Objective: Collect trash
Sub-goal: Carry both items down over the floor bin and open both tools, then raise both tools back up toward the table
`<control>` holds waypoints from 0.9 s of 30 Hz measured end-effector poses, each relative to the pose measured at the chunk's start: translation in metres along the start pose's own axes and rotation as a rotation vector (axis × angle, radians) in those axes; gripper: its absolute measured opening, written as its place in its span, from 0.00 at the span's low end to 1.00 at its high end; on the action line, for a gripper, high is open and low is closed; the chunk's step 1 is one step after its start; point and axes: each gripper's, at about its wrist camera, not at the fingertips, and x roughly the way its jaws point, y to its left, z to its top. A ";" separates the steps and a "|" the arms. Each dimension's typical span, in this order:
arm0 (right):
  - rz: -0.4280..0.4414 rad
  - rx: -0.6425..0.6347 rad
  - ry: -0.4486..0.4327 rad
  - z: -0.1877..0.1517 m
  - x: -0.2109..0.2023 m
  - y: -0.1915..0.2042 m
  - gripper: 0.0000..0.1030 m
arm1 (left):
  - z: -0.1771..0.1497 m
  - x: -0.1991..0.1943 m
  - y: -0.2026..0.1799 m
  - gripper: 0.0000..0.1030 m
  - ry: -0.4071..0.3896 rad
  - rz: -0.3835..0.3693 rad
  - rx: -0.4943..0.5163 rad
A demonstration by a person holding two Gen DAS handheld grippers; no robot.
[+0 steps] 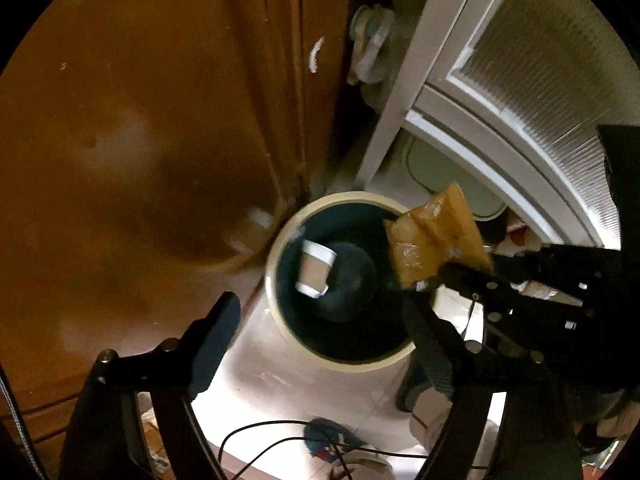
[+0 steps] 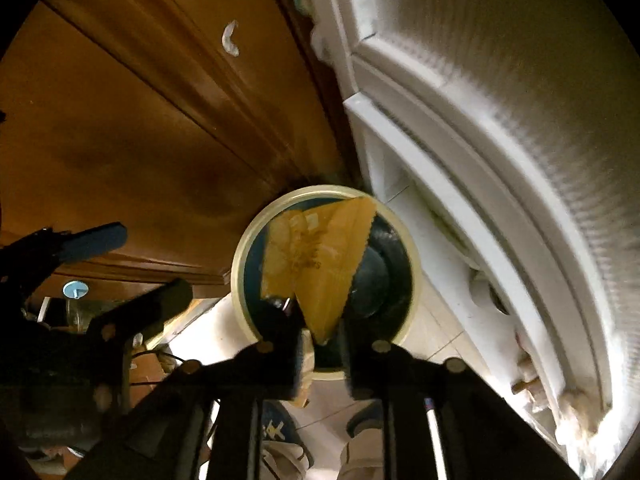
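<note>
The brown wooden door [image 1: 152,128] stood behind and to the left of the trash bin [image 1: 280,320], and the white frosted-glass door [image 1: 532,80] rose to the right of the bin. The bin itself, round with a cream rim and a dark inside, stood on the pale tiled floor [image 1: 272,384] in the corner between the two doors. The left hand-held gripper [image 1: 320,328] hung over the near side of the bin with its fingers spread wide and nothing between them. The right hand-held gripper [image 2: 322,340] was above the right part of the bin, and a yellow-brown wrapper [image 2: 320,264] stuck up from between its fingers over the bin opening; the fingers stood a little apart, and I could not tell if the pads pressed on the wrapper. A paper cup [image 1: 315,267] with a white rim and a brown sleeve was inside the bin, on its left side, tilted. Thin black cables [image 1: 280,440] lay on the floor in front of the bin.
</note>
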 end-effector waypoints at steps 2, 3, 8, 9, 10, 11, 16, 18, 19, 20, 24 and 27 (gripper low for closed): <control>-0.003 -0.007 -0.002 0.004 0.003 0.002 0.29 | -0.001 -0.001 0.001 0.82 -0.003 0.004 -0.005; -0.002 -0.008 -0.002 0.005 0.004 0.003 0.34 | -0.002 -0.003 0.002 0.83 -0.006 0.005 -0.009; -0.007 -0.027 -0.008 0.006 -0.002 0.012 0.38 | -0.007 -0.017 0.004 0.85 -0.029 0.013 -0.017; -0.006 -0.028 -0.007 0.006 -0.004 0.011 0.38 | -0.008 -0.021 0.003 0.85 -0.031 0.011 -0.018; -0.003 -0.027 -0.006 0.005 -0.008 0.011 0.38 | -0.010 -0.027 0.003 0.85 -0.035 0.012 -0.020; -0.003 -0.027 -0.006 0.005 -0.012 0.011 0.38 | -0.011 -0.031 0.002 0.85 -0.039 0.012 -0.021; -0.003 -0.028 -0.010 0.003 -0.037 0.012 0.38 | -0.016 -0.062 -0.004 0.85 -0.060 0.001 -0.027; -0.001 -0.030 -0.016 0.003 -0.050 0.016 0.38 | -0.018 -0.077 -0.005 0.85 -0.067 -0.002 -0.027; -0.001 -0.032 -0.024 0.002 -0.063 0.021 0.38 | -0.020 -0.091 -0.006 0.85 -0.076 -0.005 -0.029; 0.001 -0.034 -0.030 0.004 -0.072 0.023 0.38 | -0.021 -0.105 -0.007 0.85 -0.085 -0.007 -0.030; 0.005 -0.041 -0.063 0.004 -0.122 0.042 0.38 | -0.023 -0.160 -0.008 0.85 -0.119 -0.019 -0.028; 0.016 -0.049 -0.102 0.004 -0.170 0.057 0.38 | -0.022 -0.209 -0.011 0.85 -0.172 -0.028 -0.012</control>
